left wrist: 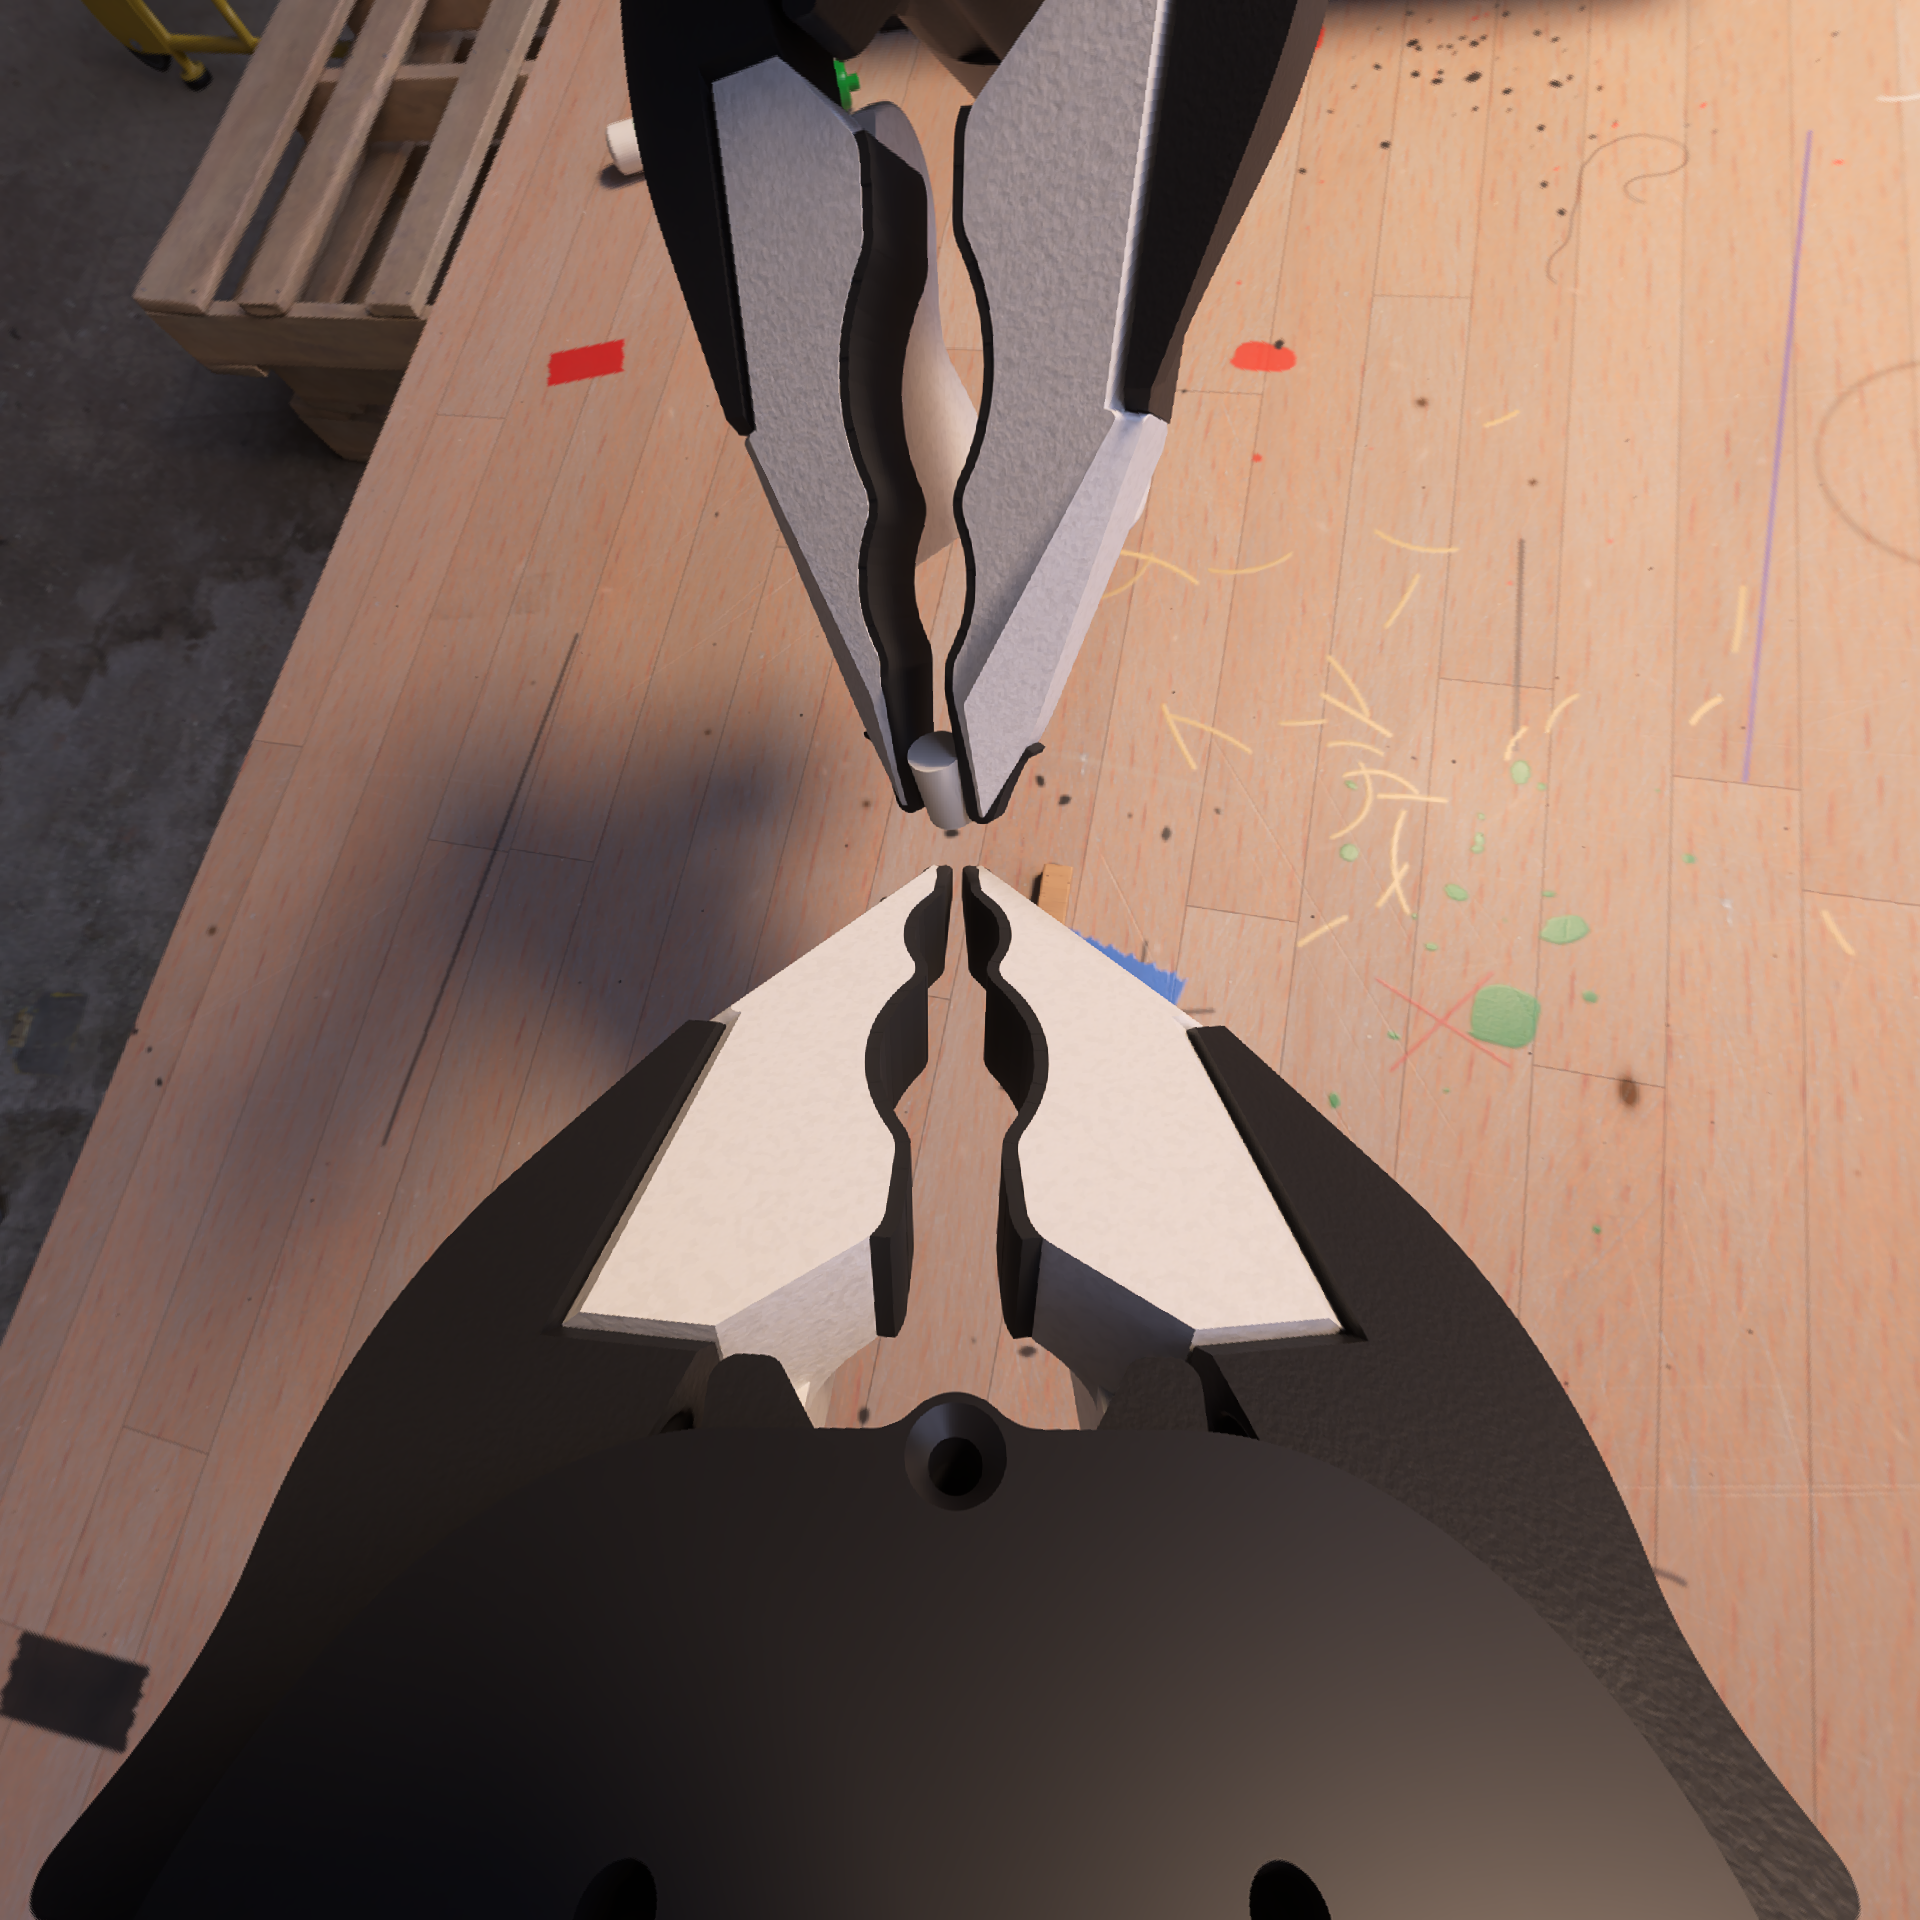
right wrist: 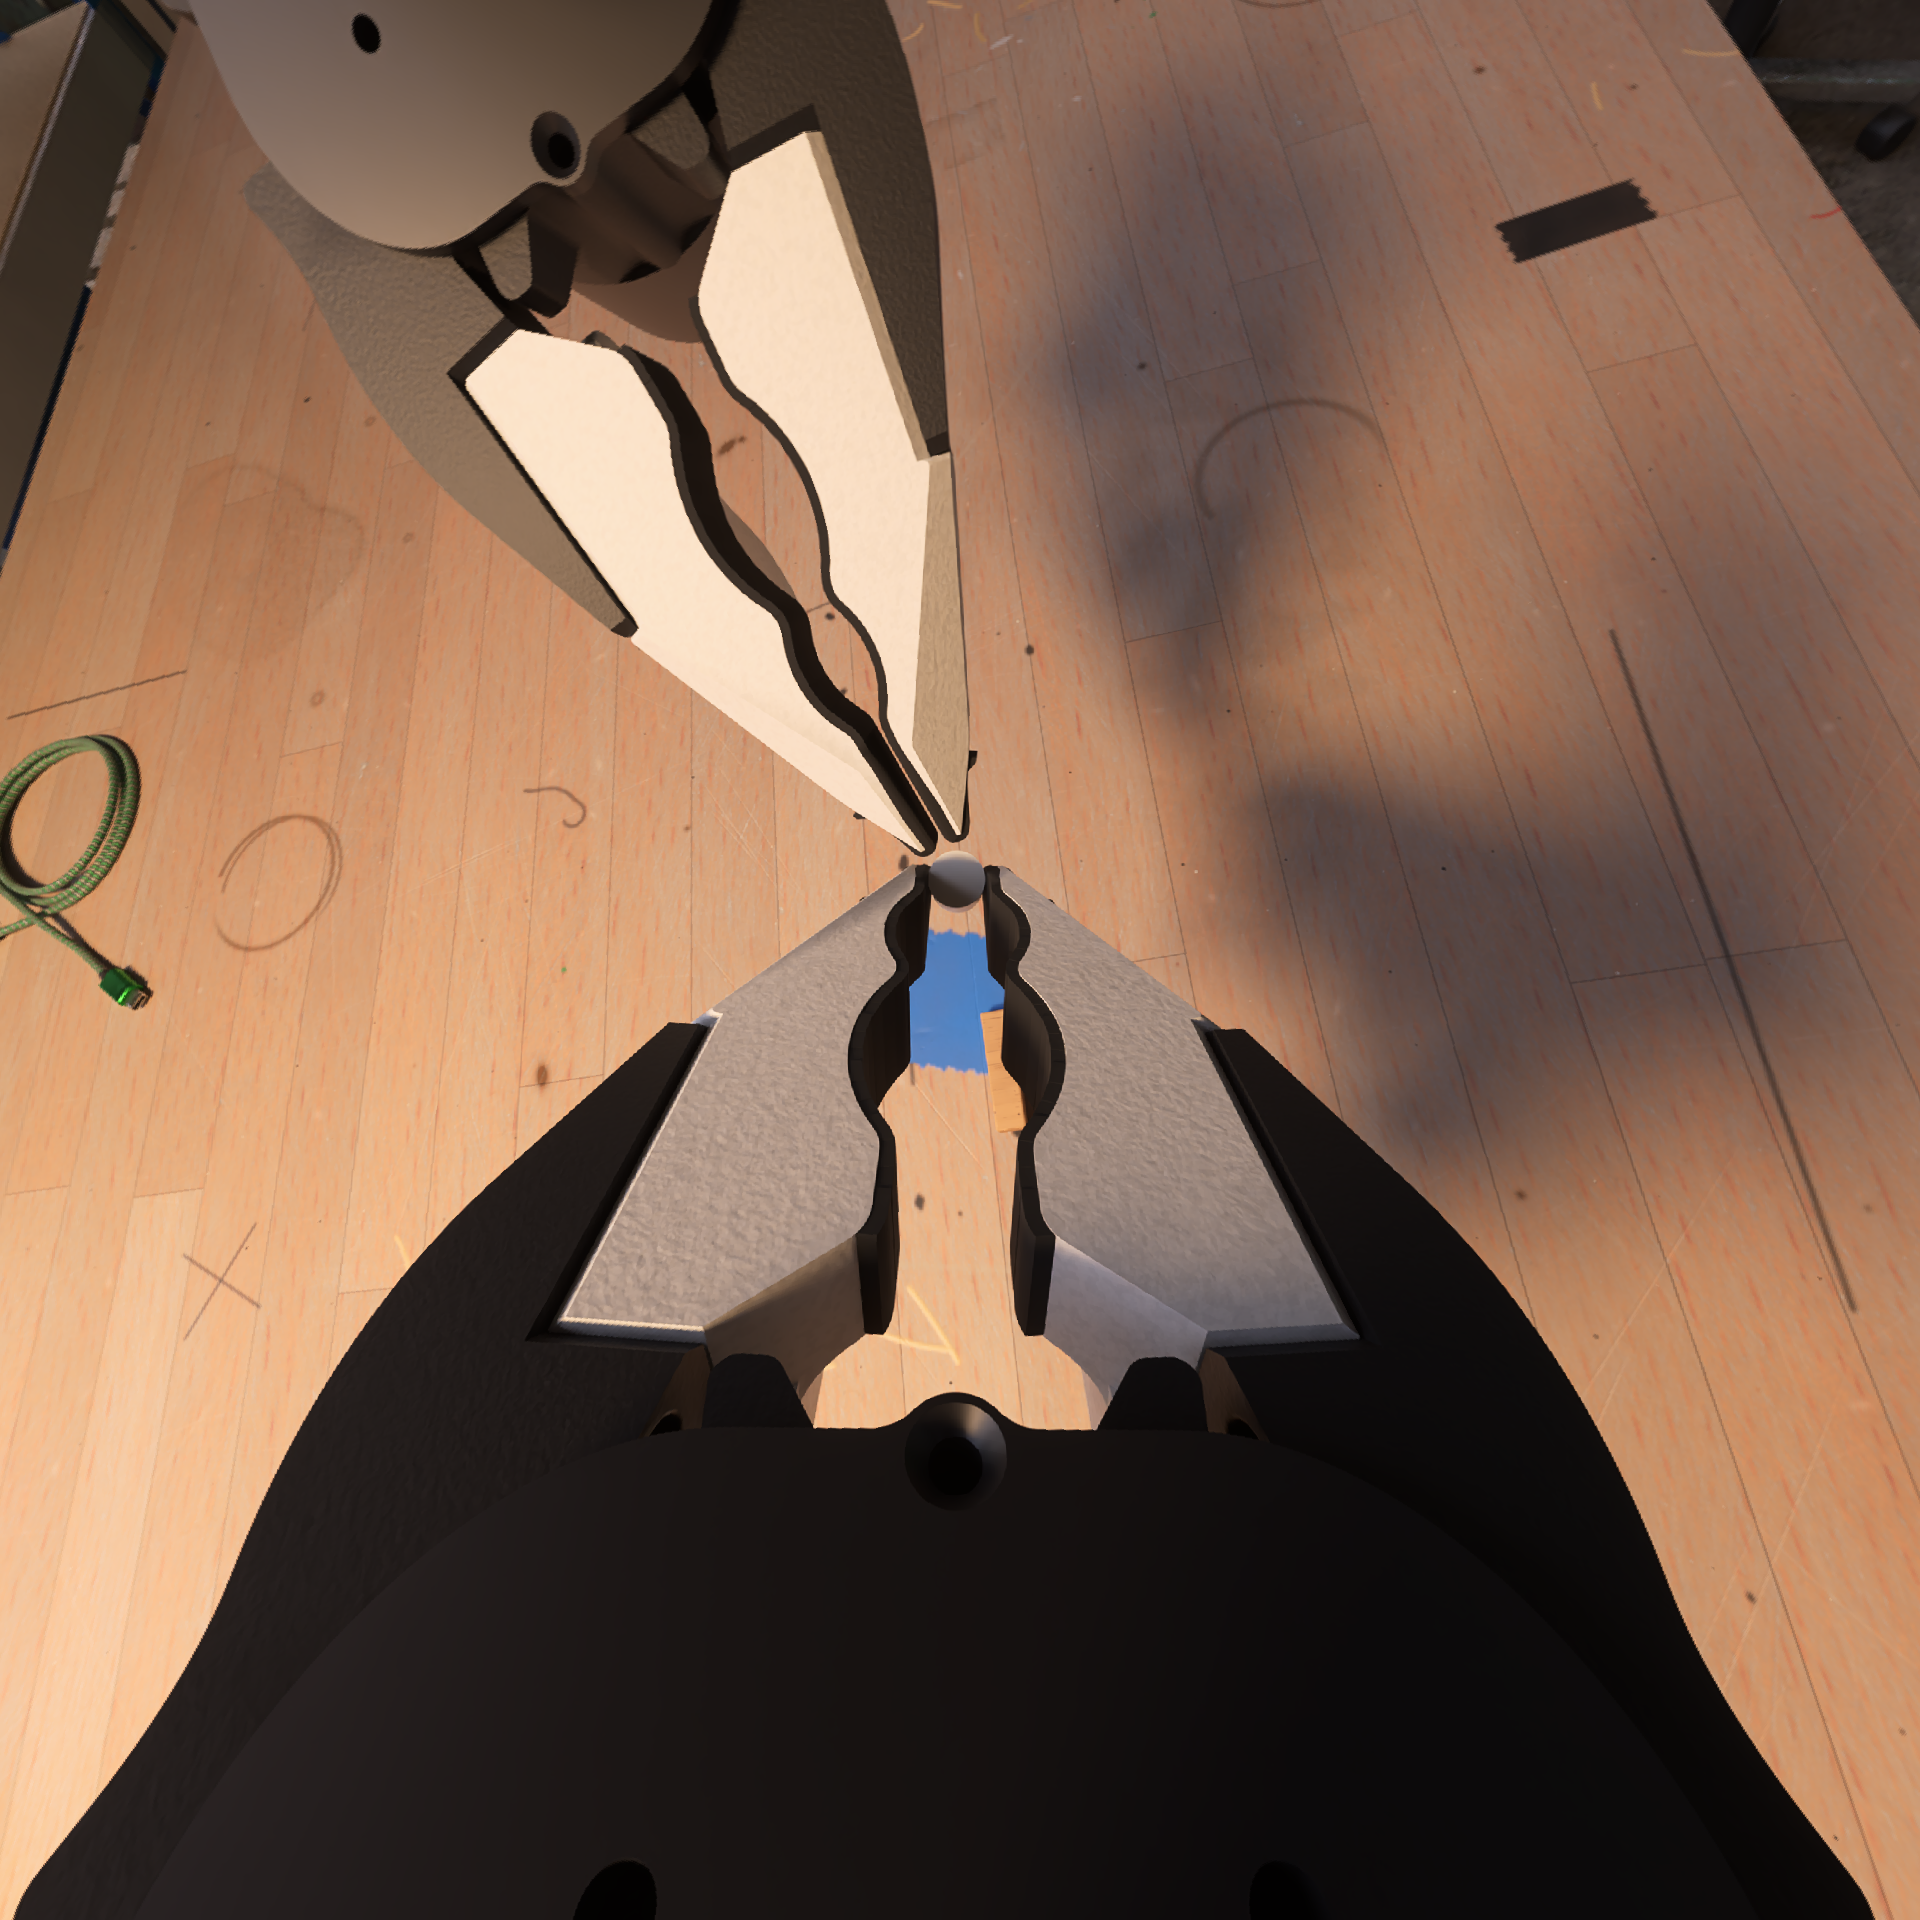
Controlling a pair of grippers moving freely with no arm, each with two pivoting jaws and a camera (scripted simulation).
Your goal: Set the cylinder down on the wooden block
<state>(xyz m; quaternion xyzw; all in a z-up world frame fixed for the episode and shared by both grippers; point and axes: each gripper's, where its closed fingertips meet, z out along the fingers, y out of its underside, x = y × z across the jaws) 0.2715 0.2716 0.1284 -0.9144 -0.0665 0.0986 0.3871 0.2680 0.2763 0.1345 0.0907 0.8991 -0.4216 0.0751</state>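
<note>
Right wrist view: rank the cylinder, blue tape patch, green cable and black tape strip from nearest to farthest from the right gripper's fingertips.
1. cylinder, held between the right gripper tips.
2. blue tape patch, on the table just below the fingers.
3. green cable, far left edge.
4. black tape strip, upper right; close to the cable's distance, so ranks 3 and 4 are uncertain.

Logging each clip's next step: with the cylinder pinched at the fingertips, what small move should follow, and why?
Probably the right gripper should carry the cylinder a little back toward itself and down. It is pinched at the tips above the table, while the wooden block lies lower, beside the blue patch. The left gripper is nearly closed, empty.
</note>
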